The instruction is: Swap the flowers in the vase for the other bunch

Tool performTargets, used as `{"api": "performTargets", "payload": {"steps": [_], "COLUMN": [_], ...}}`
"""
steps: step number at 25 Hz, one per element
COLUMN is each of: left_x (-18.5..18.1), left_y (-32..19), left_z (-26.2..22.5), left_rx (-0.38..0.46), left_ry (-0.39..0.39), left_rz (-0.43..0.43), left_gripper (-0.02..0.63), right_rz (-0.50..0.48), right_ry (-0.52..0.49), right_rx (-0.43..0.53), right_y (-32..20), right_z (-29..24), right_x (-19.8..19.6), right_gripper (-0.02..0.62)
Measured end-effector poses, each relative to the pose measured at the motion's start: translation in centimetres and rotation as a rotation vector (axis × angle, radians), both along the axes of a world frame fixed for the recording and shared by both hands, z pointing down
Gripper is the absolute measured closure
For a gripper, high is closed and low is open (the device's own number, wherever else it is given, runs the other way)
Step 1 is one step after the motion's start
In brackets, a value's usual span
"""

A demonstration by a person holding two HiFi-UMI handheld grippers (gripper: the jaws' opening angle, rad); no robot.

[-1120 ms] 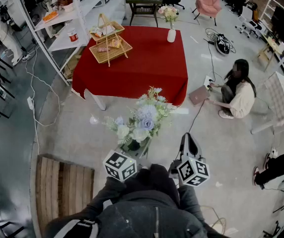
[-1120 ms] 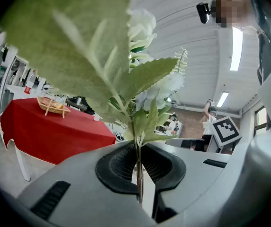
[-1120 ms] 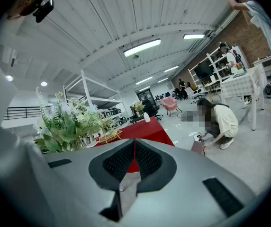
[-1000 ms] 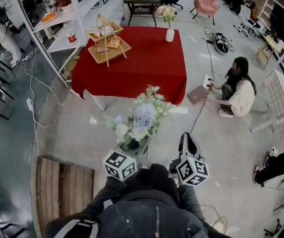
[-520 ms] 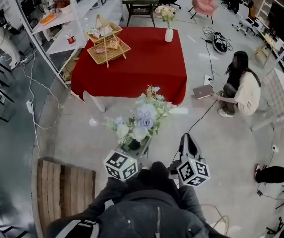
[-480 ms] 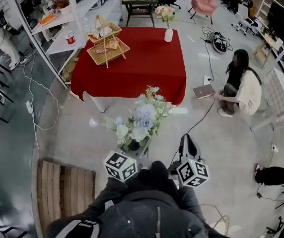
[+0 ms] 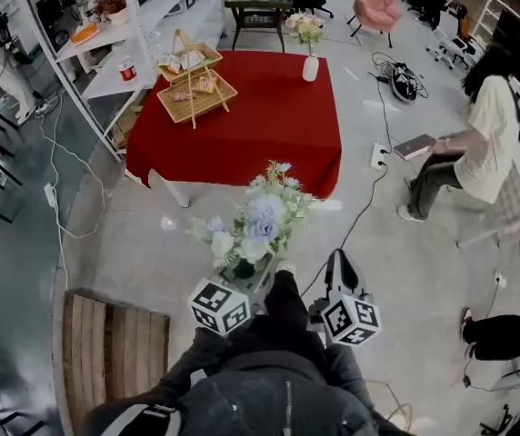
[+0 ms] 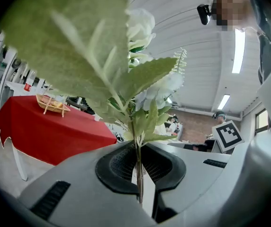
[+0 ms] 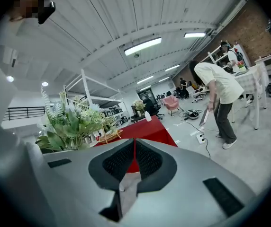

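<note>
My left gripper [image 7: 246, 278] is shut on the stems of a blue-and-white flower bunch [image 7: 255, 221], held upright over the floor in front of me. In the left gripper view the thin stems [image 8: 138, 174] run between the closed jaws, and leaves and white blooms [image 8: 145, 84] fill the frame. My right gripper [image 7: 342, 263] is shut and empty beside it, its pads [image 9: 145, 161] pressed together. Ahead, a white vase [image 7: 310, 67] with pink flowers [image 7: 304, 25] stands at the far edge of the red-clothed table [image 7: 242, 125]. It also shows small in the right gripper view as the vase [image 9: 147, 116].
A two-tier wicker basket [image 7: 195, 84] sits on the table's left part. White shelving [image 7: 105, 48] lines the left. A wooden pallet [image 7: 115, 352] lies at my lower left. Cables [image 7: 362, 209] cross the floor, and a person [image 7: 487, 130] holding a laptop stands at right.
The person at the right has risen from a crouch and now stands with the laptop. Both grippers and the held bunch keep their places.
</note>
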State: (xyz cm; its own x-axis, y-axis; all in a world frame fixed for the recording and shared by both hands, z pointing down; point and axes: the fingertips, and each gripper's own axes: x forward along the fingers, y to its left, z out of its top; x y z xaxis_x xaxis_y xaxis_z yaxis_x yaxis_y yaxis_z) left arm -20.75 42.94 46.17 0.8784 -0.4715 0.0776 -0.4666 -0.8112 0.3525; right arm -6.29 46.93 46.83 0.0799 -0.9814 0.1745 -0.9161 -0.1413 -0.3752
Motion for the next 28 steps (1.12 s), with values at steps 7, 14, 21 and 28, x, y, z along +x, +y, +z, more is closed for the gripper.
{"api": "performTargets", "payload": {"steps": [7, 14, 21, 28], "left_x": [1.9, 3.9, 6.8, 10.0], "left_y": [-3.5, -7.6, -12.5, -17.3], "left_z": [-0.2, -0.1, -0.6, -1.1], "left_rx": [0.009, -0.004, 0.001, 0.021], "left_ry": [-0.019, -0.019, -0.012, -0.016], "left_rz": [-0.013, -0.028, -0.025, -0.019], "left_gripper": [0.583, 0.583, 0.583, 0.583], "right_rz": [-0.013, -0.047, -0.074, -0.099], "right_ry": [-0.005, -0.006, 0.009, 0.004], "right_rx": [0.031, 0.027, 0.032, 0.045], "right_y": [-3.7, -8.3, -13.5, -18.4], "right_z": [-0.9, -0.8, -1.2, -1.4], "right_x": [2.1, 3.6, 6.2, 8.8], "right_gripper": [0.583, 0.583, 0.583, 0.583]}}
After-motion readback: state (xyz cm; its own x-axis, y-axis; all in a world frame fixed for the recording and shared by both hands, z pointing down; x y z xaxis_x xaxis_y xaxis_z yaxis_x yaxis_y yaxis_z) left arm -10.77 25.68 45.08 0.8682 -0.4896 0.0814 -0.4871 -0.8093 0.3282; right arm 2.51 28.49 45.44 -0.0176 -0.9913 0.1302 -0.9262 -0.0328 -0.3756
